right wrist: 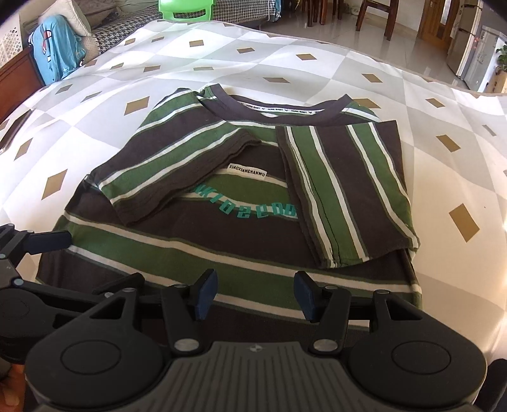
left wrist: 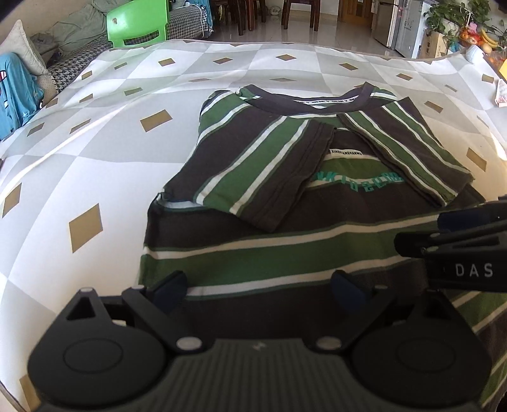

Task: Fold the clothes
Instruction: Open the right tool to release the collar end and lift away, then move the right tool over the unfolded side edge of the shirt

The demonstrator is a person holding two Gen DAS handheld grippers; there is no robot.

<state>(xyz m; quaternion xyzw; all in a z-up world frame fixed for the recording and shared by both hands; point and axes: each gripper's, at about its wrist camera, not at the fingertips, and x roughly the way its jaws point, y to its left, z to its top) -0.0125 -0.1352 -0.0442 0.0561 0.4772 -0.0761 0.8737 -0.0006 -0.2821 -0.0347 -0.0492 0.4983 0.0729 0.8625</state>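
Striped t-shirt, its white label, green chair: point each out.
striped t-shirt [right wrist: 240,260], right wrist view, green stripe across the lower body.
white label [right wrist: 247,169], right wrist view, middle of the tag.
green chair [left wrist: 137,22], left wrist view, backrest.

A quilt [left wrist: 95,133] in white and grey diamonds with tan lozenges covers the bed. Beyond its far edge stand a green plastic chair [left wrist: 136,23], dark wooden chairs [right wrist: 377,16] and a fridge [left wrist: 408,28]; a blue garment [right wrist: 54,50] hangs past the far left corner.
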